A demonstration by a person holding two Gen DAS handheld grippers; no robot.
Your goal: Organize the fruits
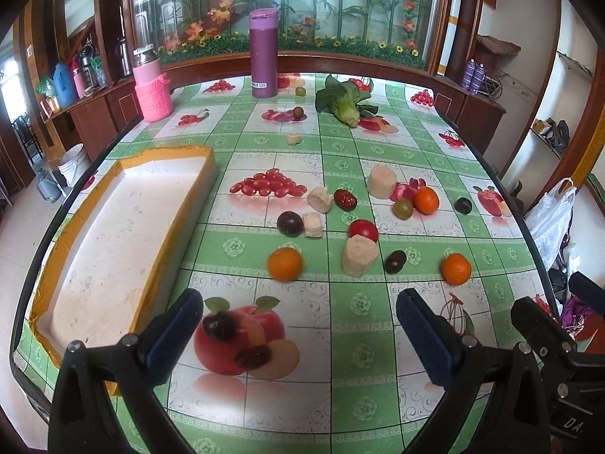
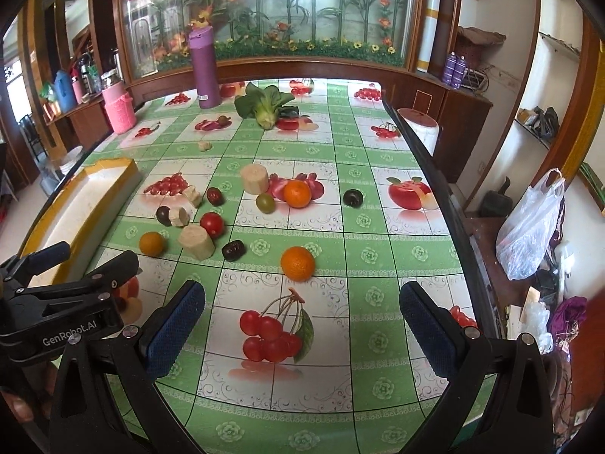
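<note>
Both claws hovered low over the near end of the table, each with its blue-padded jaws spread wide and nothing between them. The left claw stood over two dark plums lying on a printed peach; the right claw stood over a printed cherry cluster. Fruit lay scattered mid-table: a near orange just ahead of the right claw, a second orange beside a pale cylindrical block, a third orange touching a green plum, a red tomato just behind the block, and several more dark plums between them. A long white tray with a yellow rim lay along the table's left edge, holding no fruit. At the far end stood a purple flask, a pink-sleeved jar and a leafy green vegetable
</note>
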